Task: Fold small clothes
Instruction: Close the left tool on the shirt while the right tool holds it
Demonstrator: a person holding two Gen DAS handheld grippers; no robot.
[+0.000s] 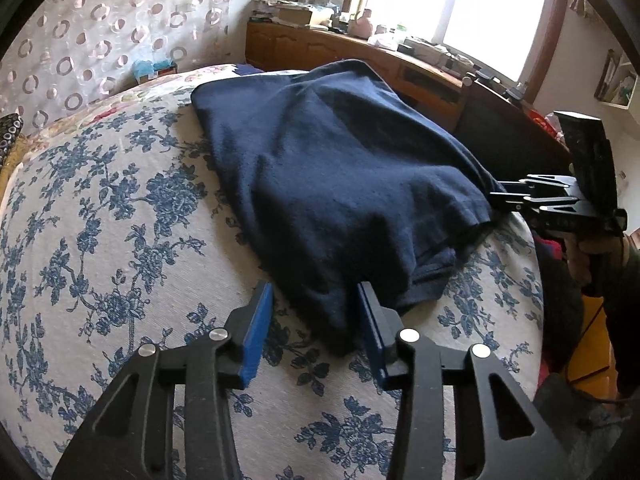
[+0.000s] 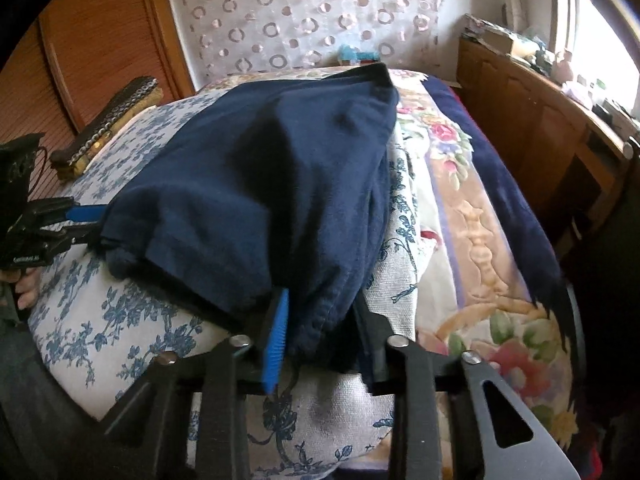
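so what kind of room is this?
Most likely a bedroom: navy garment lies on a bed with a floral cover, a cluttered wooden cabinet under a window.

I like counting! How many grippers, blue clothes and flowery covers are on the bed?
Grippers: 2, the left gripper and the right gripper.
Blue clothes: 1, the navy garment.
Flowery covers: 2, the blue-flower sheet and the pink-flower blanket.
Total: 5
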